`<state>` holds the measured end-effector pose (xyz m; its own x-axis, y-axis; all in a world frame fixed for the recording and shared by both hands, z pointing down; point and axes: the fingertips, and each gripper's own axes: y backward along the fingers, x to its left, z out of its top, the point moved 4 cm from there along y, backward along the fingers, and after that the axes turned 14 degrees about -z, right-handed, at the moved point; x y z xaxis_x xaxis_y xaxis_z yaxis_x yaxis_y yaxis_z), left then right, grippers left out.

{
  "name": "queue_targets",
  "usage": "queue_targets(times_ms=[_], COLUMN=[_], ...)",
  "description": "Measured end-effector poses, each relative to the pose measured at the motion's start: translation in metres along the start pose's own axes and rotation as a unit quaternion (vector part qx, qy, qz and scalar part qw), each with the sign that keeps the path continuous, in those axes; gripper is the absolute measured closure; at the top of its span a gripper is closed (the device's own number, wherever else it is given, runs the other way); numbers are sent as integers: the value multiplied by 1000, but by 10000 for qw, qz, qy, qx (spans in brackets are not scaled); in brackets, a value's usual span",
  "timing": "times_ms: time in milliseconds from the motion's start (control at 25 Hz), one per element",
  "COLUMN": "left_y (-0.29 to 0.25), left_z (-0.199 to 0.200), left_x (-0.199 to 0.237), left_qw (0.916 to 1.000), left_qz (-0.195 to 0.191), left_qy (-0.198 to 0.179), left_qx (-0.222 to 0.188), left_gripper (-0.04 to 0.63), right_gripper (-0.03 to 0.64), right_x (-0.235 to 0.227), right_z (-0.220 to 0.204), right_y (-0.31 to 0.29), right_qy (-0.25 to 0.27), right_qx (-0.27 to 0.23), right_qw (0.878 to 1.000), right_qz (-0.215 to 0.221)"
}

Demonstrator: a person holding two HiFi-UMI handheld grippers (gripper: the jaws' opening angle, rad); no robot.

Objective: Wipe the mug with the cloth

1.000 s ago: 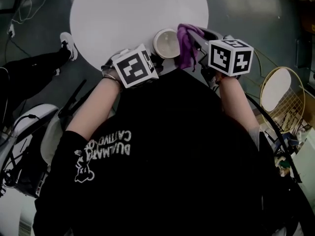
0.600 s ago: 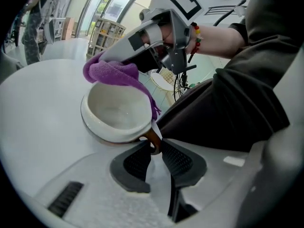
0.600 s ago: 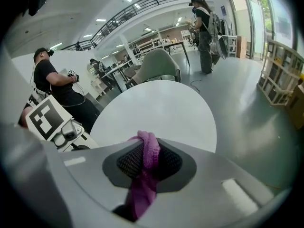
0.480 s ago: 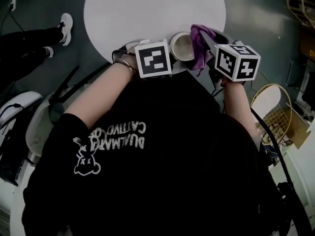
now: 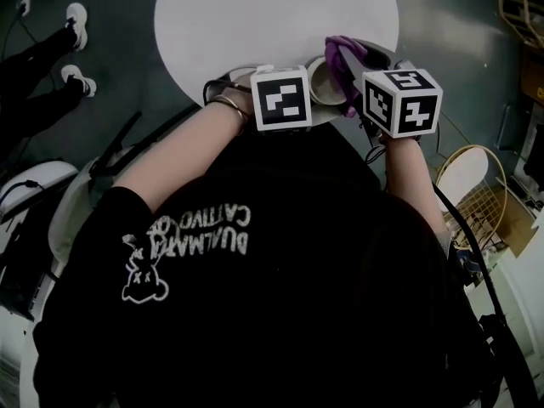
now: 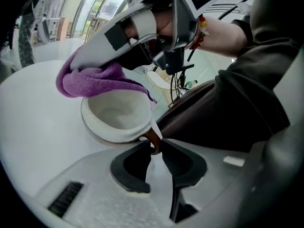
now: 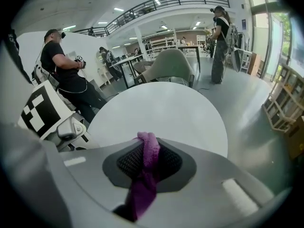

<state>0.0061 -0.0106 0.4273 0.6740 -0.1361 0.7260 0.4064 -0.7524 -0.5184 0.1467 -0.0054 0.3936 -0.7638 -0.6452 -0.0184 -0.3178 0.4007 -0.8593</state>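
Your left claw [image 6: 153, 146] is closed narrow on the brown handle [image 6: 151, 137] of the white ceramic mug [image 6: 116, 117]. This steadies the mug at the near edge of the round white desk [image 5: 272, 15]. Your right claw [image 7: 149, 159] pinches the purple terry cloth [image 6: 92, 82]. The cloth is draped on the mug's rim, evidently placed to wipe it.

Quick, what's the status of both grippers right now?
Left gripper: closed on the mug, by its handle.
Right gripper: closed on the purple cloth.

A round white table [image 5: 255, 24] stands on the grey floor [image 5: 459, 24].
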Motion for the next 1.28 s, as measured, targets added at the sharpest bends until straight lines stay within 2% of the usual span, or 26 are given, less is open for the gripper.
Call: queue_targets(times_ms=[160,280,440,680,1040,1120,1280], left_y=[0,0,3,9,17,20,30], left_z=[-1,-9,-11,-9,-11,-13,-16], left_x=[-2,-2,-2,-1,0,1,7], left_qw=[9999,9997,9993,9991,9982,9978,9968], left_qz=[-24,-17,-36,-106,-84,-38,108], left_qy=[-62,-114,-242,-299,-285,-252,-207], left_qx=[-100,-217,-273,-290,-519,-616,-766], left_gripper=[515,515,514,515,514,515,514], right_gripper=[562,563,565,566,566,566,566], right_x=[13,28,42,60,74,77,83], right_z=[3,5,9,17,18,18,17], right_y=[1,1,2,7,13,14,15], right_qy=[141,455,1141,2124,2433,2743,3513], right_qx=[-51,-96,-108,-56,-21,-24,30], right_qw=[9999,9988,9933,9771,9699,9616,9362], right_qz=[-50,-117,-160,-55,-6,-29,-65])
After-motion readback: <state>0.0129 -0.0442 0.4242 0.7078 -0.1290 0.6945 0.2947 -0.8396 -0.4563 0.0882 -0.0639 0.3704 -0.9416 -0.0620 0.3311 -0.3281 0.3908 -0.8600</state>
